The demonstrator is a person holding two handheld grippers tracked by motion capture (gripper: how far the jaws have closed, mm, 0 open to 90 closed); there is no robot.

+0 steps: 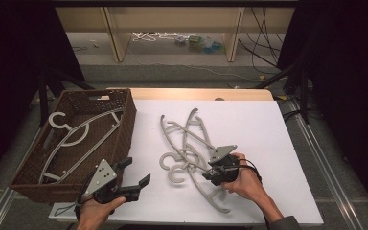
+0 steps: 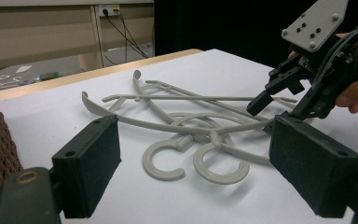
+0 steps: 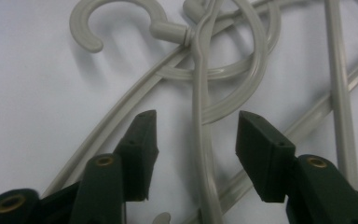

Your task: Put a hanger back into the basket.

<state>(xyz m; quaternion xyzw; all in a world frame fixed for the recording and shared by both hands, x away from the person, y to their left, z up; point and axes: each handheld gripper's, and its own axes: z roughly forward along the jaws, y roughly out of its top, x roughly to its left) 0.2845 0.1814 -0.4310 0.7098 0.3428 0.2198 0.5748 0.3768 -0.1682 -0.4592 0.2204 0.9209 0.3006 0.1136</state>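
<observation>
A tangle of grey plastic hangers (image 1: 188,139) lies on the white table, with two hooks (image 2: 163,161) pointing toward the front. My right gripper (image 1: 207,171) is down at the pile's near right. In the right gripper view its jaws (image 3: 196,125) straddle one thin hanger arm (image 3: 199,88), with a gap on each side, so it stands open. My left gripper (image 1: 135,171) hovers open near the front edge with nothing between its pads (image 2: 93,161); it faces the pile and the right gripper (image 2: 265,114).
A brown wicker basket (image 1: 125,125) stands at the table's left with grey hangers (image 1: 76,132) inside it. The white table top (image 1: 258,129) spreads to the right of the pile. Shelving legs and cables sit on the floor beyond.
</observation>
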